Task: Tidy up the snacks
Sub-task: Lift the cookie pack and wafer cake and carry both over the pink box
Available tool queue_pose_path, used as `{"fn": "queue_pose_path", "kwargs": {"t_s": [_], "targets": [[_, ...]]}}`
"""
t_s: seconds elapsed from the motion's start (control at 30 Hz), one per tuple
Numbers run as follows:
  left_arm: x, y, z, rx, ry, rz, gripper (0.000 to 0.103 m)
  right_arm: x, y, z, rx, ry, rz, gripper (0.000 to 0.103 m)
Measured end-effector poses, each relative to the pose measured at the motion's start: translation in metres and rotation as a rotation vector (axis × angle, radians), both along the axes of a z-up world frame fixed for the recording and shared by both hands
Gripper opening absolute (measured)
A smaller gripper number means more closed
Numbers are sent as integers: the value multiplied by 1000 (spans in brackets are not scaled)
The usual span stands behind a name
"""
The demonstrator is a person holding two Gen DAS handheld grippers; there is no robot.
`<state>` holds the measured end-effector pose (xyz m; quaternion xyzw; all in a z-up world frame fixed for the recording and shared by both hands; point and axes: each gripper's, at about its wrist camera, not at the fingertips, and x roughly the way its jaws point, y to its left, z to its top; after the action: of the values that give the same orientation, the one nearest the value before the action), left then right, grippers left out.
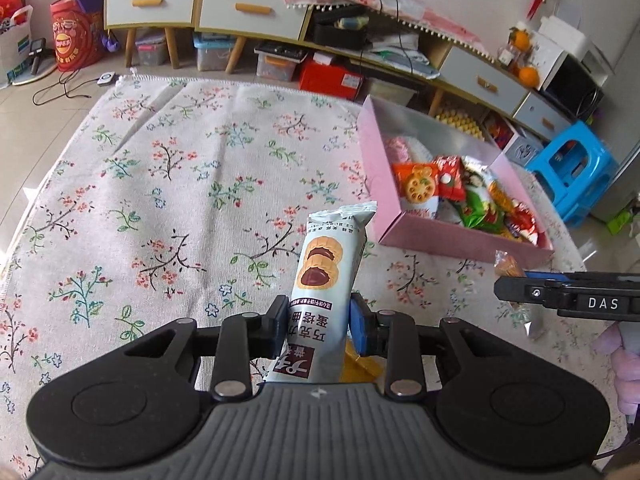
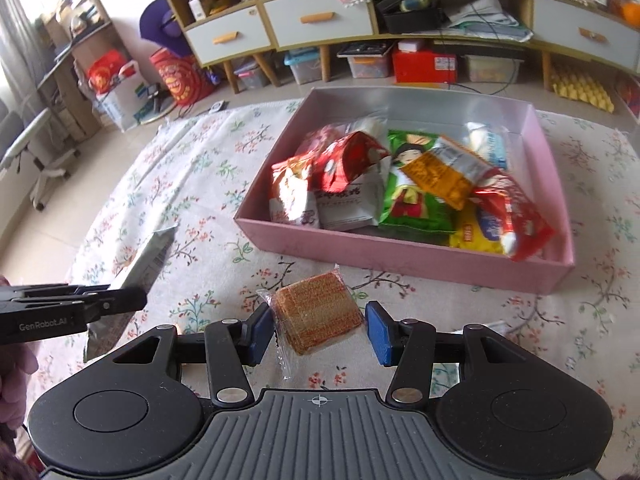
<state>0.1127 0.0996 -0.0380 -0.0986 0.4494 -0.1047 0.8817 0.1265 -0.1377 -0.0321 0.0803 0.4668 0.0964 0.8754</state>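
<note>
- Sunlight is falling across a floral cloth (image 1: pixel 160 184) that is covering the table, and behind it a low cabinet with white drawers (image 2: pixel 320 20) is standing along the wall, with storage boxes tucked under it.
- Near the table's far right corner a pink box (image 2: pixel 400 258) is sitting open, holding a heap of snack packets (image 2: pixel 416 188) — red, green, orange and yellow wrappers lying over one another.
- The left tongs (image 1: pixel 318 322) are gripping a long pale biscuit pack (image 1: pixel 320 264) low on its length; both pads are pressing on its sides, the opening between them being no wider than the pack, and the pack is standing tilted above the cloth with its crimped top leaning toward the box.
- In the right wrist view the same pack is showing as a grey wrapper poking out past the left tongs at the left edge of the frame, clear of the cloth.
- The right tongs (image 2: pixel 320 328) are closed partway around a square wafer in clear wrap (image 2: pixel 316 312); the left pad is touching the wrapper's edge, while I cannot tell whether the right pad is touching it — a sliver of cloth seems to be showing there.
- The wafer is sitting just in front of the pink box's near wall, apart from it.
- A blue plastic stool (image 1: pixel 572 172) is standing on the floor beyond the table's right edge.
- A purple sleeve (image 1: pixel 624 368) is showing behind the right tongs in the left wrist view.
</note>
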Motion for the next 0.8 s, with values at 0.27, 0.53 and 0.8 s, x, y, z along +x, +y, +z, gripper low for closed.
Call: {"fn": "queue_pose_path", "kwargs": {"t_s": [0.27,0.53,0.8], "targets": [[1,-6,10,-63,-31,40,29,-3,-33,14,79,-22,-104,49],[15,-32,14,-141,-71,59,29,8,-73,14,176,-58,-239,49],[34,-73,13,-220,-102,21,29,23,-103,3,271,-89,-342,49]]}}
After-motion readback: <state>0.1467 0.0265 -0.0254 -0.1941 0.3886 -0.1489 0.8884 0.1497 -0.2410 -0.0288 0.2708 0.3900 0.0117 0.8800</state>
